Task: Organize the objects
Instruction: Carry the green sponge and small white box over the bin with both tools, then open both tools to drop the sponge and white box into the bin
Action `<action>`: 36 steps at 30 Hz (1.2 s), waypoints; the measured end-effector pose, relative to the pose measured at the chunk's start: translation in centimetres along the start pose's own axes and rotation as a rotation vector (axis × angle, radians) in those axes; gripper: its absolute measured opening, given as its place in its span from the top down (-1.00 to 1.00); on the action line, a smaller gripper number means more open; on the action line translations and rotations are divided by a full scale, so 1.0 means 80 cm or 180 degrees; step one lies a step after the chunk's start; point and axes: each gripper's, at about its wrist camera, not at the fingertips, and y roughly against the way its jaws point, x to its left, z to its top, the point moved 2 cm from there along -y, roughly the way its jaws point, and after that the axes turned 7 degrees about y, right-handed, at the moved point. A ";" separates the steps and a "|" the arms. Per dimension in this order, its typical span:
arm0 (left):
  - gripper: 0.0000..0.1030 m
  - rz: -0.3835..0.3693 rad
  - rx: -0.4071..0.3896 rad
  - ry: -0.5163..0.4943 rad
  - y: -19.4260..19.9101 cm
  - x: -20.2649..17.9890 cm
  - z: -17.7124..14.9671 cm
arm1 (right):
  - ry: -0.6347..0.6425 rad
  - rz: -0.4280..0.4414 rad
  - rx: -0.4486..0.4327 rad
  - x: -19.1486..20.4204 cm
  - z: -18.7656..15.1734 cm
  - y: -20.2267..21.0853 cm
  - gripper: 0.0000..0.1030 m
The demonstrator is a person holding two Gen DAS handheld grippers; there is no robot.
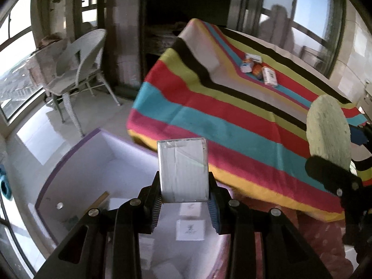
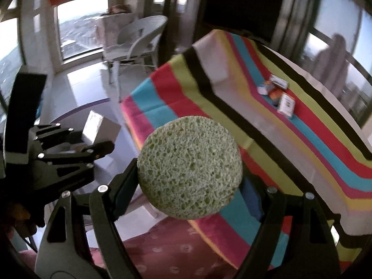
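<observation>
My left gripper (image 1: 184, 204) is shut on a white rectangular box (image 1: 182, 169) and holds it upright above an open white bin with a purple rim (image 1: 69, 153). The bin holds several white packets (image 1: 190, 229). My right gripper (image 2: 189, 186) is shut on a round green sponge (image 2: 189, 172), held in the air beside the striped table. The sponge also shows at the right of the left wrist view (image 1: 329, 127). The left gripper and its box show at the left of the right wrist view (image 2: 97, 127).
A table under a striped cloth (image 1: 232, 107) carries several small boxes (image 1: 260, 68), also visible in the right wrist view (image 2: 279, 95). A white wicker chair (image 1: 79, 67) stands by the windows. A red patterned fabric (image 2: 176, 248) lies below the grippers.
</observation>
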 end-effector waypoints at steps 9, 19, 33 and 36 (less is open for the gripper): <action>0.30 0.0220 -0.0027 0.0203 0.011 0.060 -0.014 | 0.0299 0.0266 0.0016 0.063 0.010 -0.009 -0.60; 0.30 0.0494 0.0055 0.0483 0.003 0.118 -0.025 | 0.0643 0.0588 0.0048 0.119 0.022 -0.033 -0.60; 0.19 0.0839 0.0400 0.0681 -0.043 0.143 -0.017 | 0.0808 0.1150 0.0245 0.141 0.016 -0.087 -0.61; -0.26 0.0897 0.0449 0.0719 -0.054 0.135 -0.006 | 0.0748 0.1109 0.0281 0.129 0.016 -0.099 -0.64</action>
